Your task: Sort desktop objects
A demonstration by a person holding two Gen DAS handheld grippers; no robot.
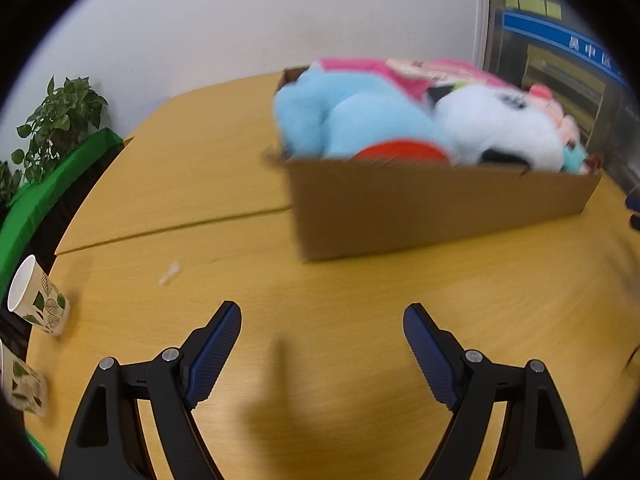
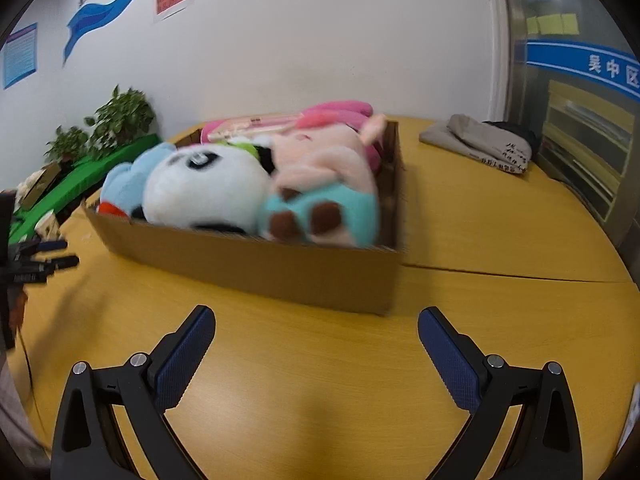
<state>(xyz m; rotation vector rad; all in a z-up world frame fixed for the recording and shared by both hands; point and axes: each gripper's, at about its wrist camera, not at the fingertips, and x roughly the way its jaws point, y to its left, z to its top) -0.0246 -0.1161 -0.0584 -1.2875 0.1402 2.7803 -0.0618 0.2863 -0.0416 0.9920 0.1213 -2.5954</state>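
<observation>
A cardboard box (image 1: 432, 212) (image 2: 256, 268) stands on the yellow wooden table (image 1: 320, 300), packed with plush toys. Inside lie a light-blue plush (image 1: 340, 120), a white panda plush (image 2: 204, 188) (image 1: 500, 128) and a pink plush with teal trousers (image 2: 324, 184). My left gripper (image 1: 322, 320) hovers open over bare table in front of the box, nothing between its blue pads. My right gripper (image 2: 316, 324) is likewise open and empty, close to the box's near wall. In the right wrist view the left gripper (image 2: 52, 256) shows small at the far left edge.
Two paper cups with a leaf print (image 1: 38, 300) (image 1: 24, 388) stand at the table's left edge. A folded grey garment (image 2: 480, 144) lies at the far right of the table. Potted plants (image 2: 120, 116) and a green bench (image 1: 44, 196) are beyond the table on the left.
</observation>
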